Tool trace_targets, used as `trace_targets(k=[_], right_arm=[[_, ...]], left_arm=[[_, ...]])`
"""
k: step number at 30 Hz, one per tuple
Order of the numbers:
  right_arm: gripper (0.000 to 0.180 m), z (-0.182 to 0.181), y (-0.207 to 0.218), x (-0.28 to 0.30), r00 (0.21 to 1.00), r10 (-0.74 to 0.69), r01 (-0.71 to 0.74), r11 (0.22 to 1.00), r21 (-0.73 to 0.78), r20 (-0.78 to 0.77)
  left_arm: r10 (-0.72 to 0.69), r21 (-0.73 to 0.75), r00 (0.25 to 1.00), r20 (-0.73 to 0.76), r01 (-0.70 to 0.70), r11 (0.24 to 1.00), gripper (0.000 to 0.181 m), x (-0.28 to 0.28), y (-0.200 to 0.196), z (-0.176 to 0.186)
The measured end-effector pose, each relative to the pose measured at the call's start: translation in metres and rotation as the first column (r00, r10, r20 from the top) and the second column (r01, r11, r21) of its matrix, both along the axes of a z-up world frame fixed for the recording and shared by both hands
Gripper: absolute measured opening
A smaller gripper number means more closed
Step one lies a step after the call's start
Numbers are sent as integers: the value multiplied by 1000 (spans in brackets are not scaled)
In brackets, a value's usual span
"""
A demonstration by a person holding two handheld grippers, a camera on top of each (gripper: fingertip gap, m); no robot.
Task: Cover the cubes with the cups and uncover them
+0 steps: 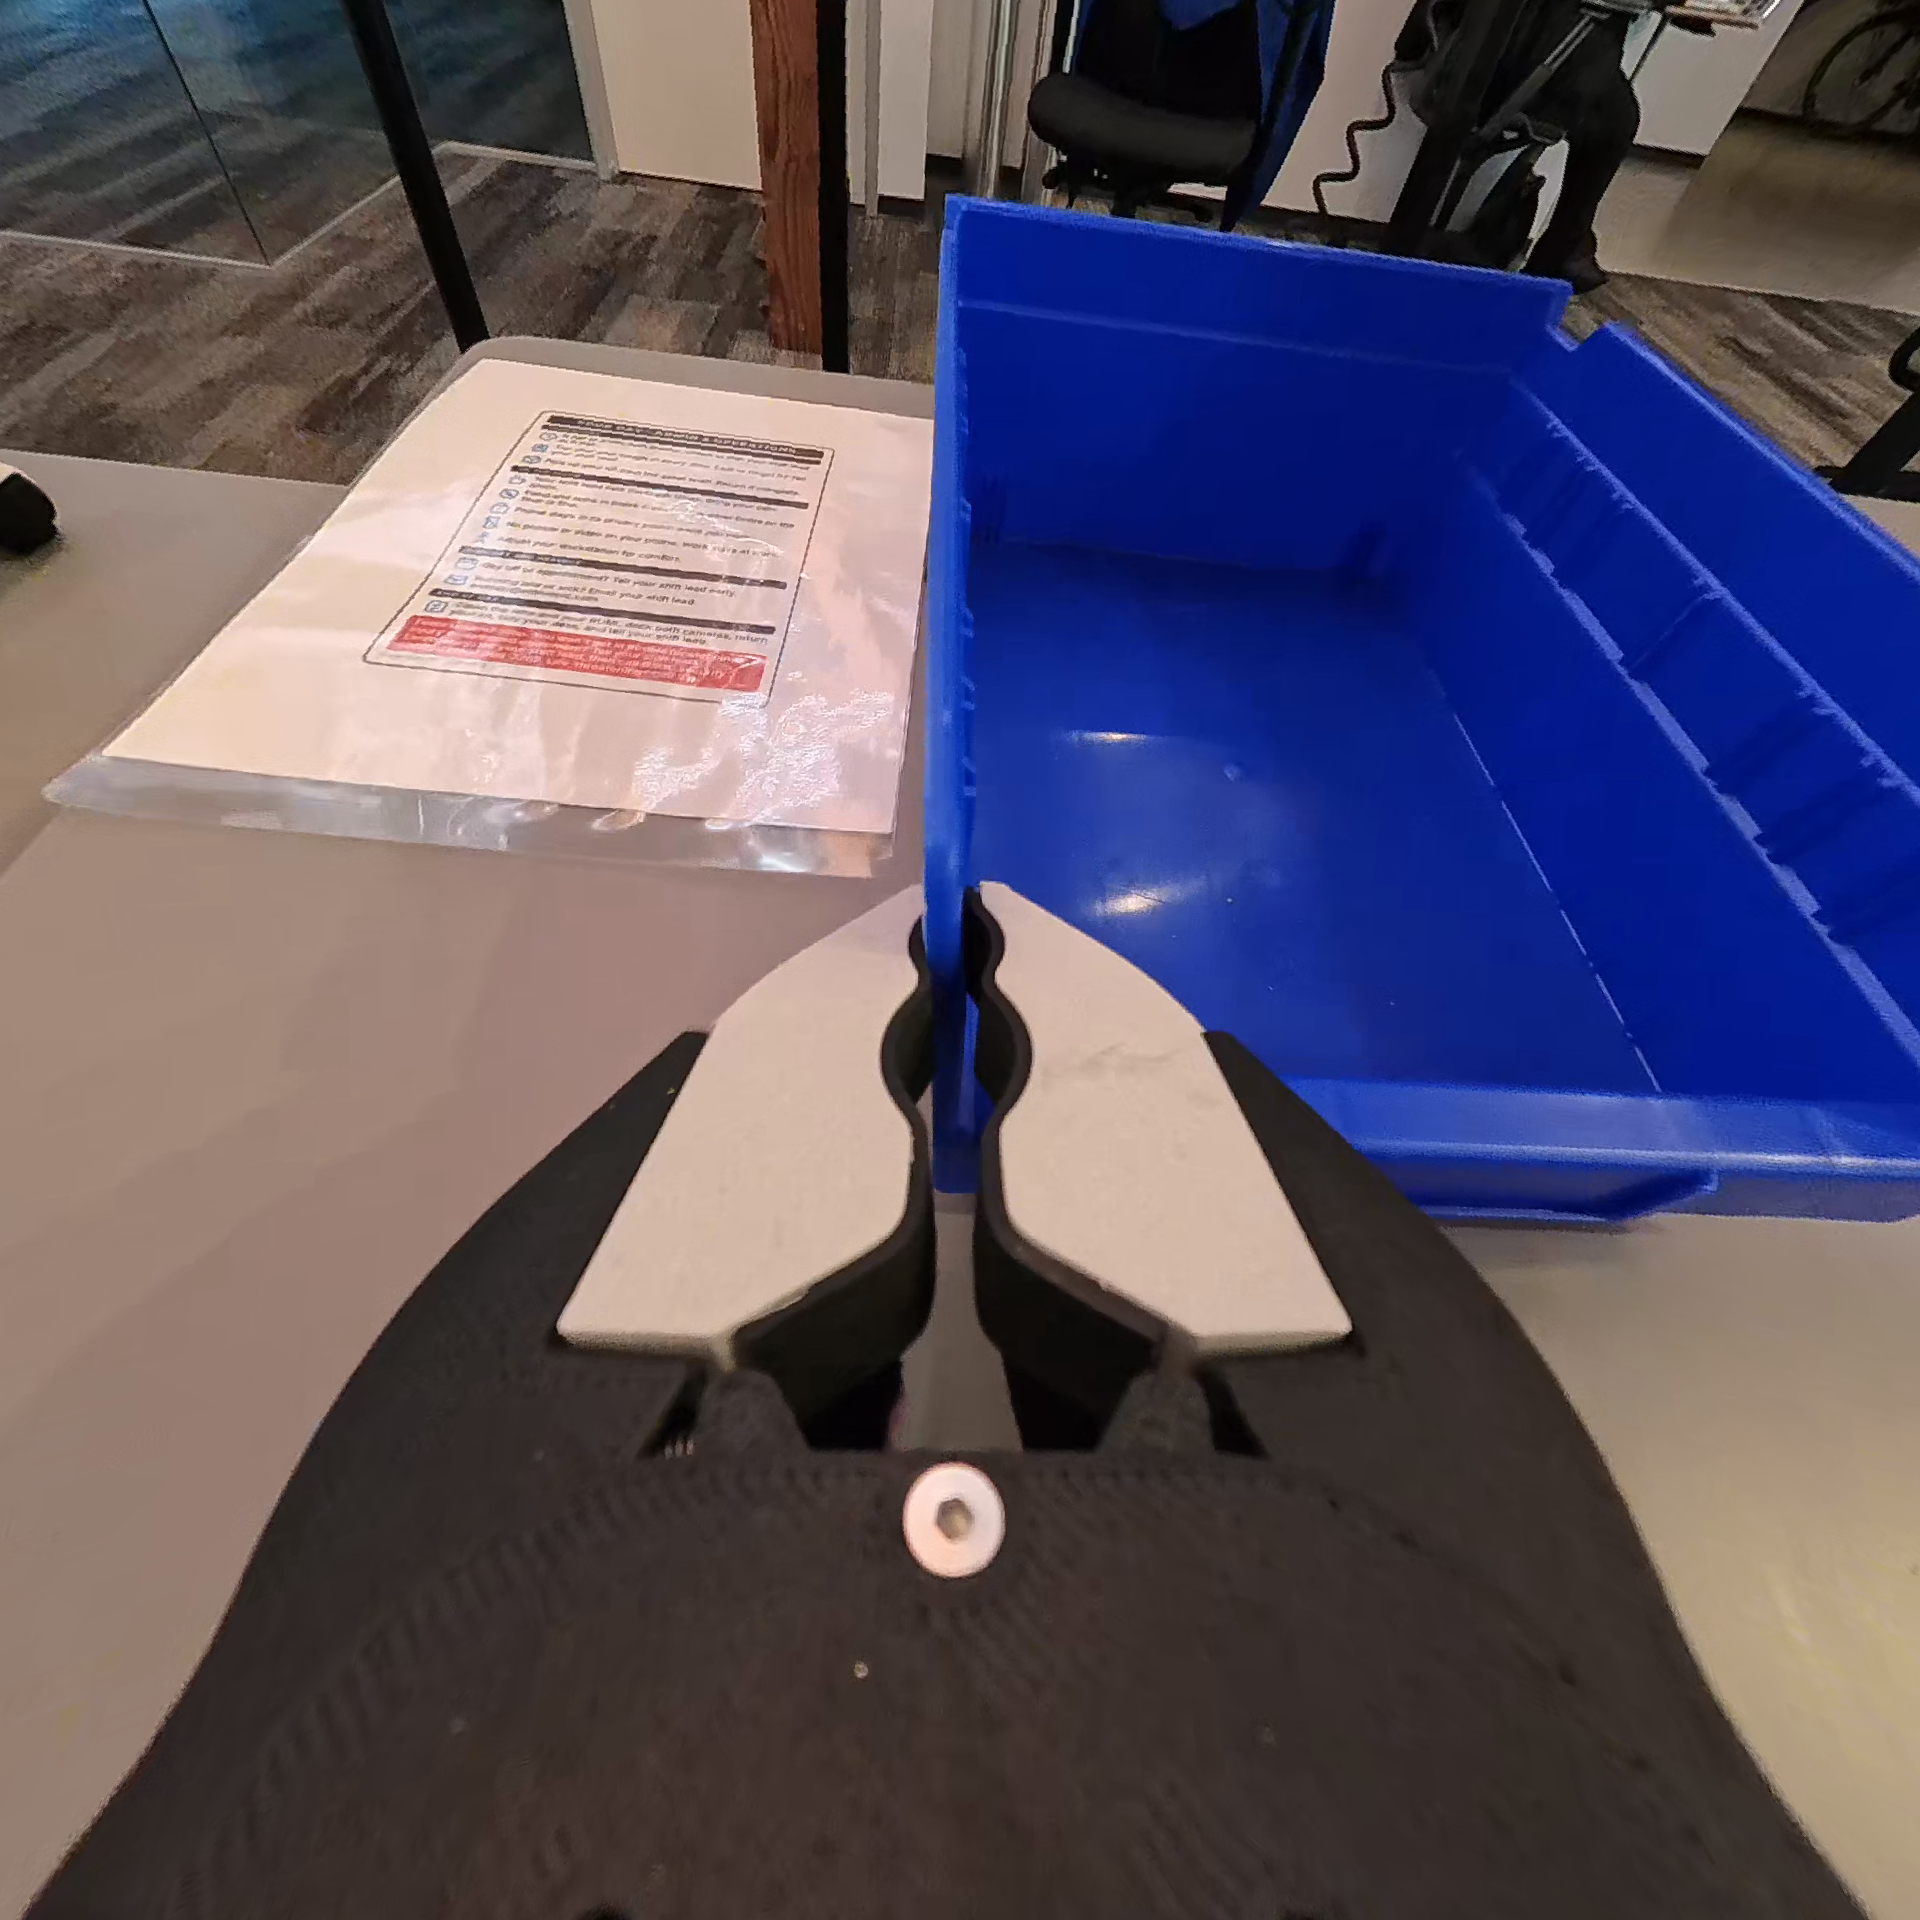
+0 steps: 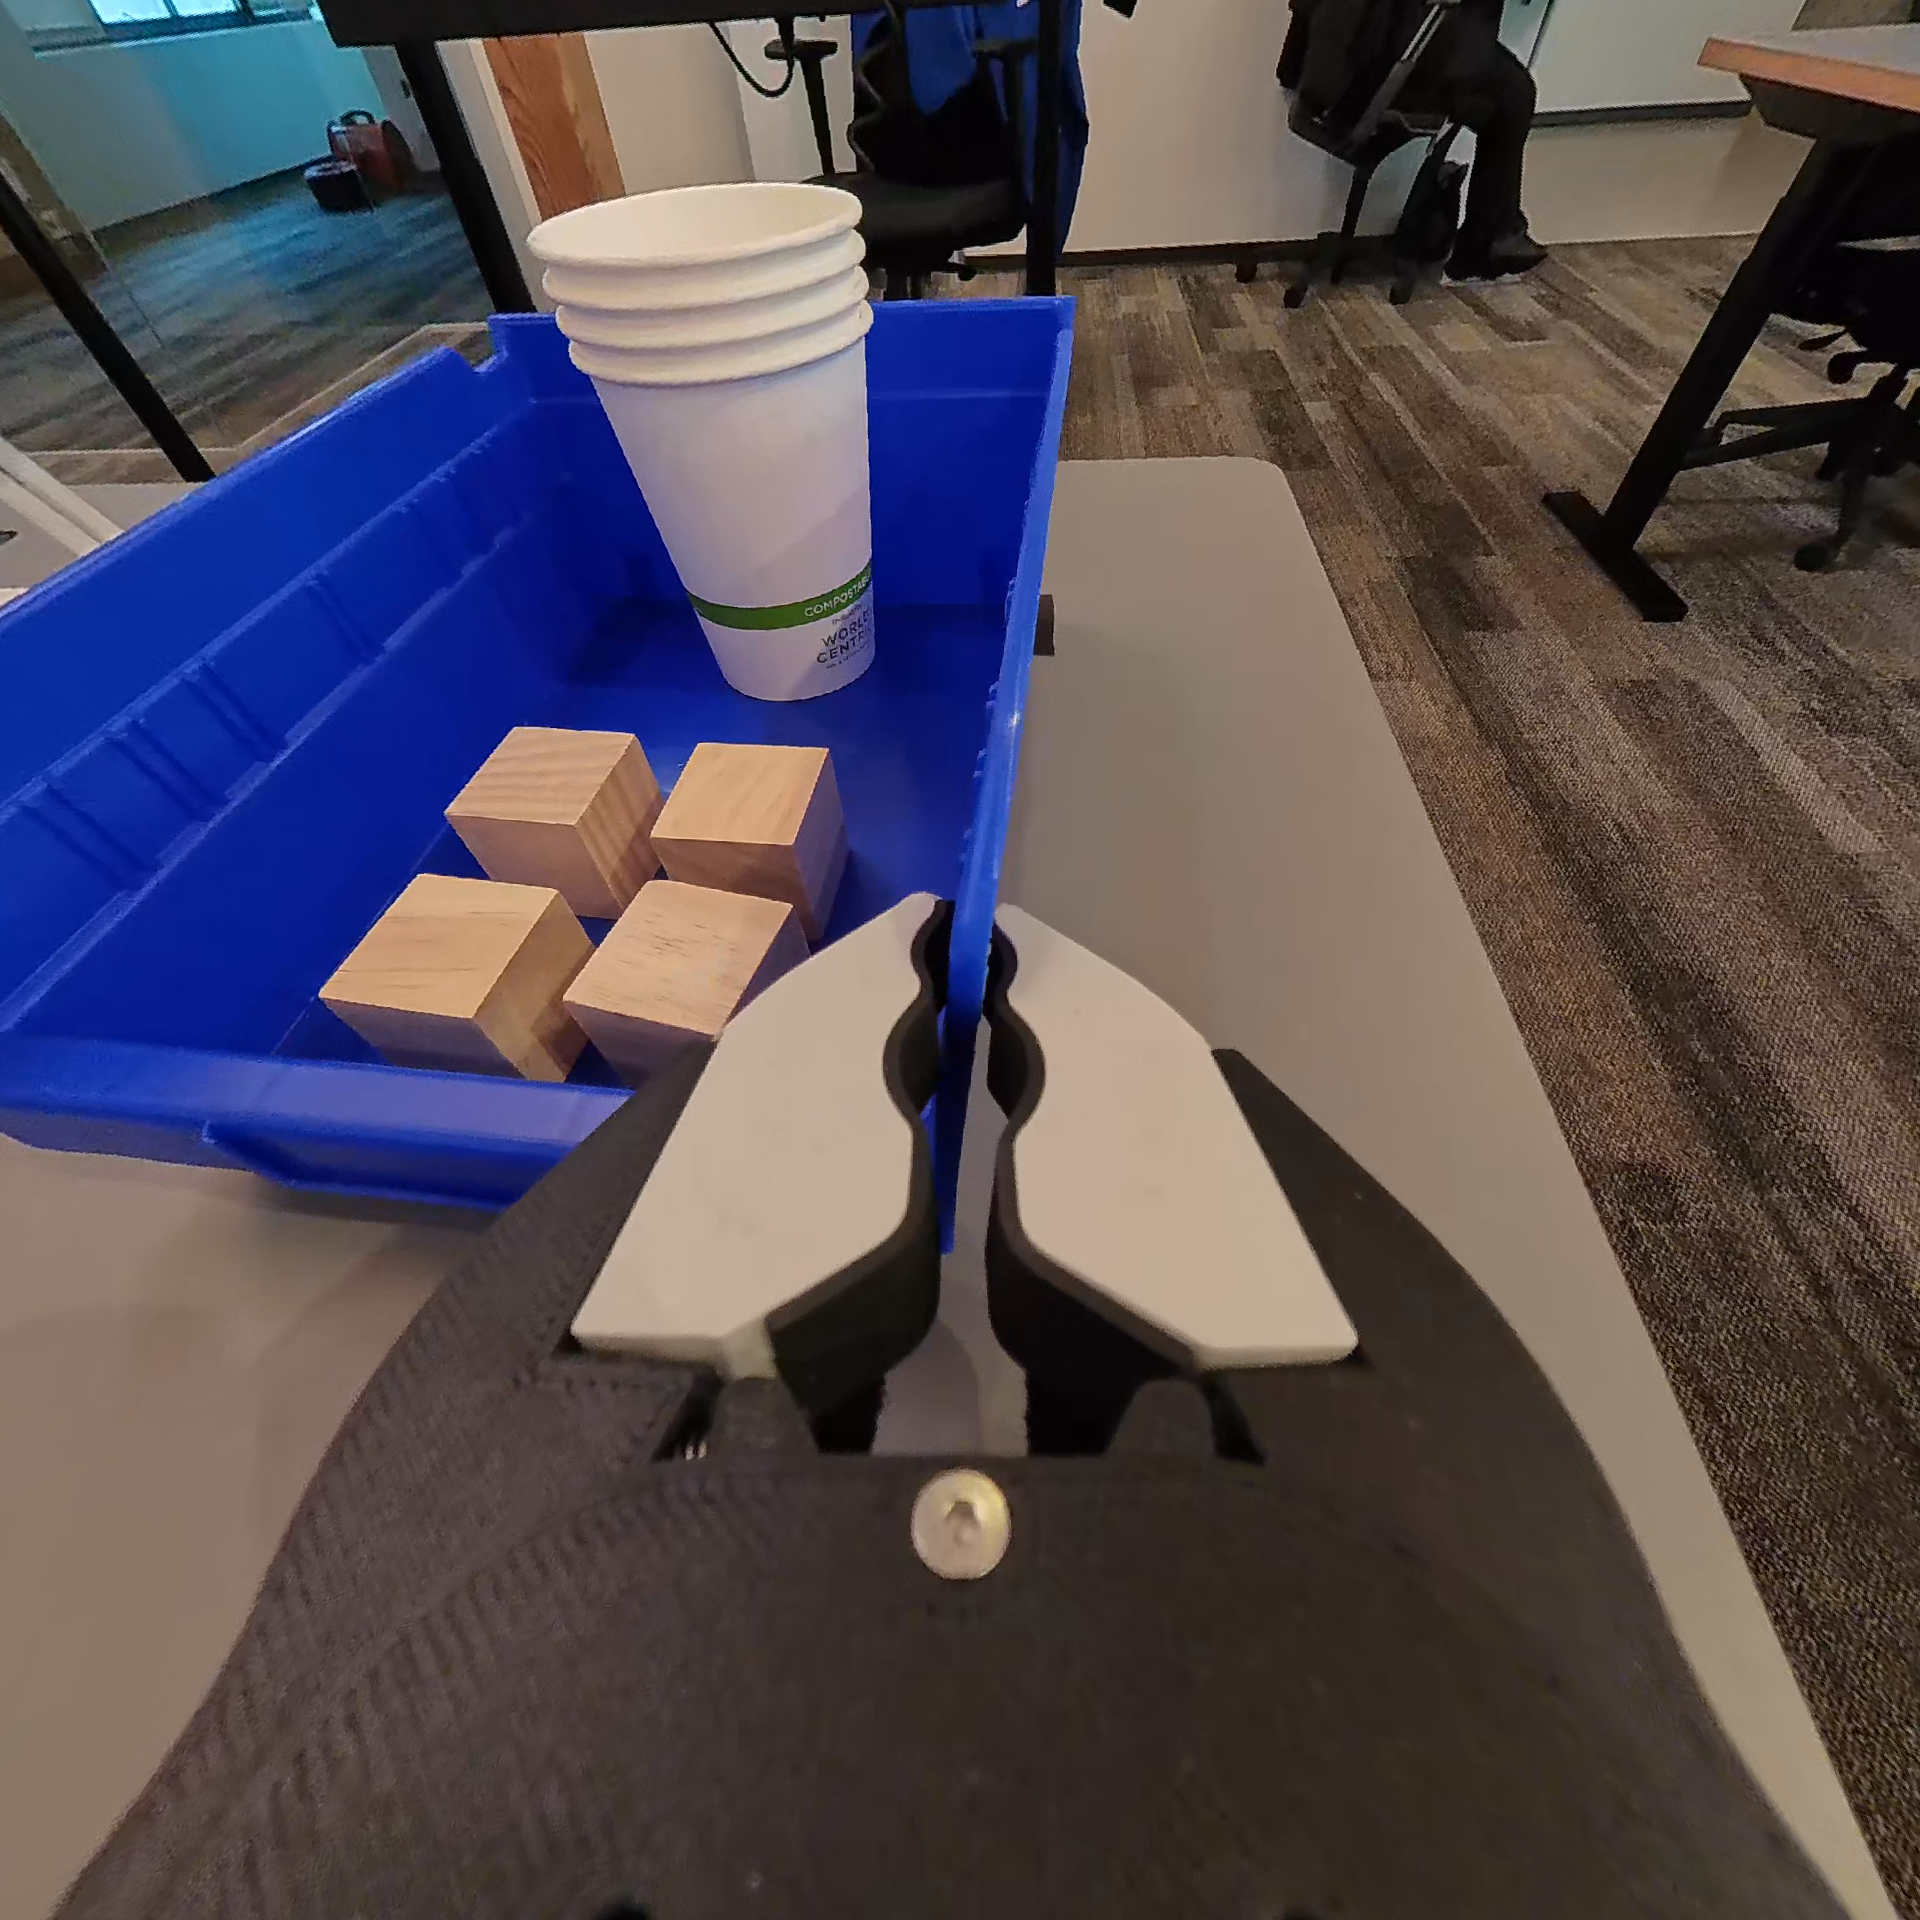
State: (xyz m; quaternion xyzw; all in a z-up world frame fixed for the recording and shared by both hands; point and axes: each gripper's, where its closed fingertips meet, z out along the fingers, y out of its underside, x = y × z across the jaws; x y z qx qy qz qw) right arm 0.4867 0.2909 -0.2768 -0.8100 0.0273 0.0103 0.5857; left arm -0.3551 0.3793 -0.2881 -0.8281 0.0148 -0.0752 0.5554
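Note:
A blue plastic bin (image 1: 1351, 436) stands on the grey table. My left gripper (image 1: 948, 914) is shut on the bin's left wall near its front corner. My right gripper (image 2: 966, 925) is shut on the bin's right wall (image 2: 1013, 623). In the right wrist view, several wooden cubes (image 2: 566, 805) lie close together on the bin floor at its near right end. A stack of several white paper cups (image 2: 743, 416) with a green band stands upright behind them. The left wrist view shows only a bare stretch of the bin floor.
A printed sheet in a clear plastic sleeve (image 1: 540, 634) lies on the table left of the bin. The table's right edge (image 2: 1455, 935) runs close to my right gripper, with carpet below. Office chairs (image 1: 1143, 125) and desk legs (image 2: 1714, 343) stand beyond the table.

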Motion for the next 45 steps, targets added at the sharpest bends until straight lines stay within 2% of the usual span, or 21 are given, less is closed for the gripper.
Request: trace_targets(k=[16, 34, 45], right_arm=[[5, 0, -63, -19, 1000, 7, -7, 1000, -2, 1], [5, 1, -187, -77, 998, 55, -55, 998, -1, 5], [5, 1, -208, -96, 996, 77, -77, 997, -2, 41]], left_arm=[[-22, 4, 1000, 9, 22, 1000, 2, 0, -68, 1], [-30, -3, 1000, -5, 30, 1000, 2, -11, -152, 0], [-22, 10, 1000, -21, 22, 1000, 2, -18, -194, 2]])
